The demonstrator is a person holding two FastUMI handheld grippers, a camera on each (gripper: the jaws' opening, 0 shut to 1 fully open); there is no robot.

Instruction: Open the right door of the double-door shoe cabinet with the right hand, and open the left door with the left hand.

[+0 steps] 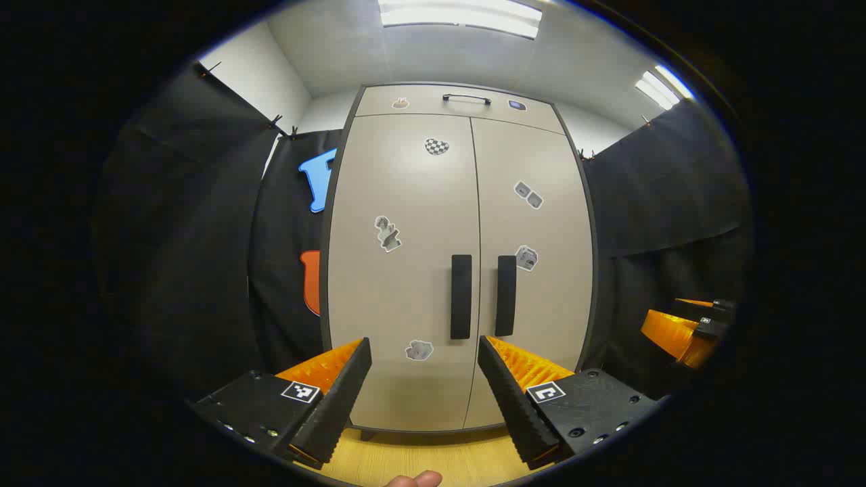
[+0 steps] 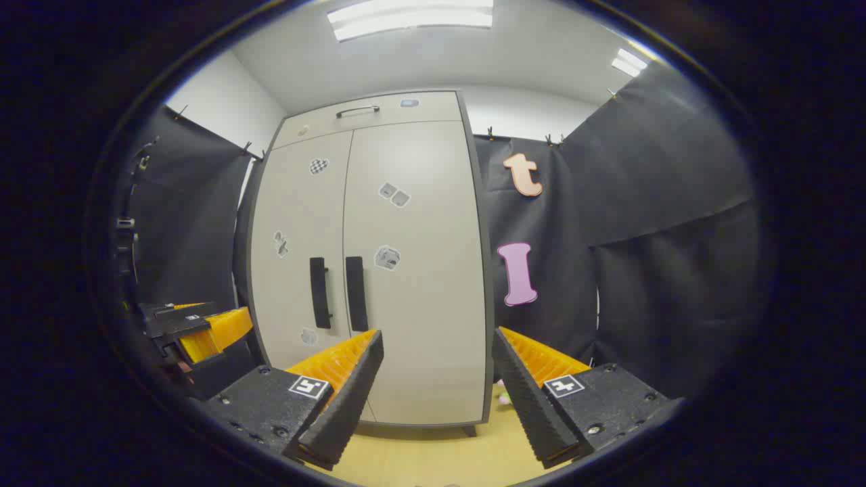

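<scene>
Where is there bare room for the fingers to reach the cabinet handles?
Open air lies between both open grippers and the closed beige double-door cabinet. The wooden floor before it is bare. It is tight between the two black vertical handles, left and right, which stand close together.

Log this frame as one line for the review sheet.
beige double-door shoe cabinet: both doors closed | left tool: open, off handles | right tool: open, off handles | phase: approach

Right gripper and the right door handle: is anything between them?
Nothing: in the right gripper view, the open right gripper faces the right door handle across bare space.
</scene>
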